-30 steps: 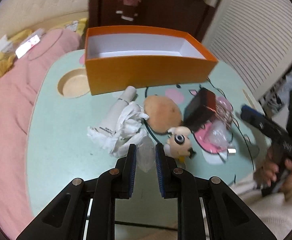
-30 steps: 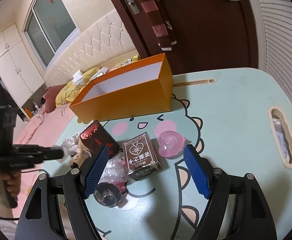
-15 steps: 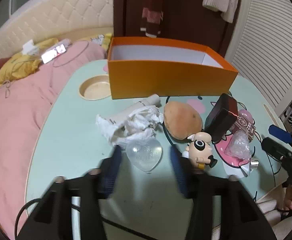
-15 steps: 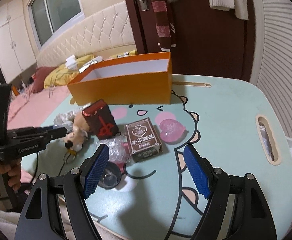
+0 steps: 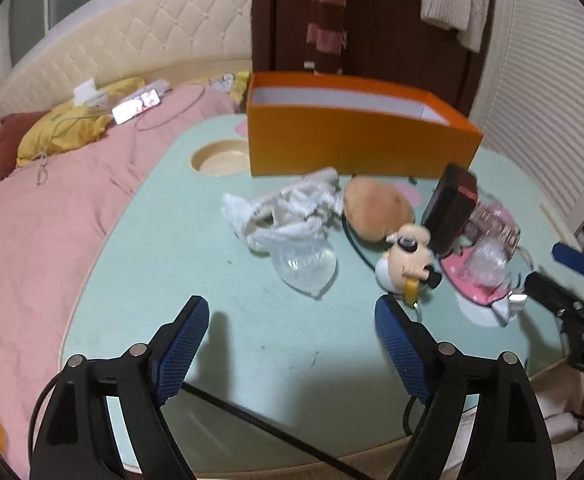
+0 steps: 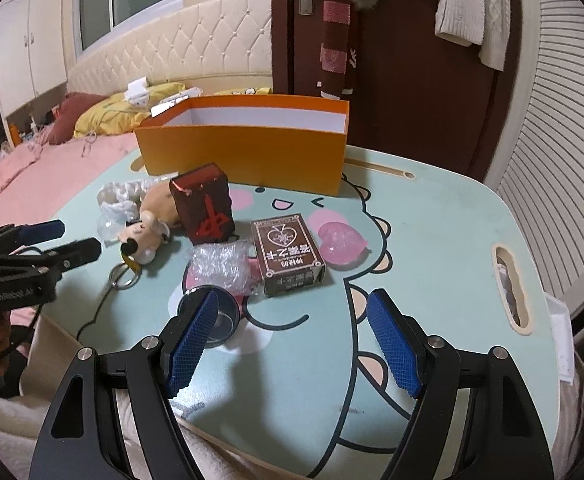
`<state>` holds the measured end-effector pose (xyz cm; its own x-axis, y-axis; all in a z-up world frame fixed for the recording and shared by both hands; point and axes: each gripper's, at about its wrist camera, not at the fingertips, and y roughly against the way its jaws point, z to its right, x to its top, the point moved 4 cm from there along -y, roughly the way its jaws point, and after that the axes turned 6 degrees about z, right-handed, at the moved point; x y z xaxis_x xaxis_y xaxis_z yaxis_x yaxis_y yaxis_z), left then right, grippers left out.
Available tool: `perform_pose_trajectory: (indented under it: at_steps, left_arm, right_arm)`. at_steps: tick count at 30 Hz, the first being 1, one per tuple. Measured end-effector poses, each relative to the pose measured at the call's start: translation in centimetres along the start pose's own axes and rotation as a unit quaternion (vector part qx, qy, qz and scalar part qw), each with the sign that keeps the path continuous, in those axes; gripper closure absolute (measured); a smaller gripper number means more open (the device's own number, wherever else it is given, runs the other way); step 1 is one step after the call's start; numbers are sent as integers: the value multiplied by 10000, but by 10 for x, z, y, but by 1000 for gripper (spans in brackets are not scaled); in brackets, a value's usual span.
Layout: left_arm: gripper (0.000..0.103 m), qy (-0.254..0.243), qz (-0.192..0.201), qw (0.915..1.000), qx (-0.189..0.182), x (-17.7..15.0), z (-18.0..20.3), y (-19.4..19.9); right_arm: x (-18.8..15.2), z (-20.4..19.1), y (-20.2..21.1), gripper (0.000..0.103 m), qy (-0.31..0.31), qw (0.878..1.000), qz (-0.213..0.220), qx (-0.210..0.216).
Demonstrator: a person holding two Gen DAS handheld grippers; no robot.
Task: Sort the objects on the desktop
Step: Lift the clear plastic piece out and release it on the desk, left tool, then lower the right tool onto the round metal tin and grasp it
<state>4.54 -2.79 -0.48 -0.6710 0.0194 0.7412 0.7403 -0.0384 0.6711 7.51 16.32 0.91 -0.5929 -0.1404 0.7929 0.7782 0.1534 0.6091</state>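
The left claw [image 5: 292,332] is wide open and holds nothing; it hangs over the near part of the table [image 5: 140,264]. Just ahead of it, between the lines of its two fingers, lies the clear heart [image 5: 305,266], flat on the table, with its tip pointing toward the claw and its lobes toward the box [image 5: 355,148]. The heart touches the crumpled white paper [image 5: 292,208] behind it. To the right of the paper lies the brown plush [image 5: 375,210], its long axis running left to right, and in front of it the pig keychain [image 5: 405,256].

The right claw [image 6: 290,338] is also wide open and empty. Near its left finger stands a small round jar [image 6: 222,320], partly hidden by that finger. Ahead of the claw lies the card pack [image 6: 288,256], flat, with its long axis pointing roughly away from the claw toward the box. Just right of the pack lies the pink heart [image 6: 341,244], beside it or perhaps touching; I cannot tell which. Left of the pack is a piece of bubble wrap [image 6: 222,264], and behind that the dark red block [image 6: 206,208] stands upright, a little tilted. The orange box is open at the top and stands at the far side of the table, its long axis across the view.
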Motion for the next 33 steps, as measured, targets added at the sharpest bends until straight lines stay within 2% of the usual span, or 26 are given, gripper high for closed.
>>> perform_pose_trajectory:
  at_steps: [3,6,7,12,18,22,33]
  left_arm:
    - [15,-29,-37,9999,139,-2,-2,-5]
    - [4,-3,2,9998,186,-3,-4,-7]
    - [0,13,0,9998,183,-4,-4,-9]
    - [0,-13,103,9998,158,-5,-4,-9]
    - [0,-30,137,9998,138,-5,-5,-9]
    - [0,-44,151,9998,120,-5,-5,-9]
    - [0,-76,202,9998,41,-3,-6,-6]
  right_arm:
    - [0,1,1,26,1,10000,0,-10]
    - [0,1,0,26,-43,10000,-19,30]
    - [-1,2,0,23,-65,10000,-28,57]
    - [-4,8,-7,16,-331,9987,-144,363]
    - [-8,18,-13,14,-733,9954,-261,562]
    - [-12,24,-19,7,-997,9915,-375,748]
    - [-8,22,-11,7,-943,9916,-240,847]
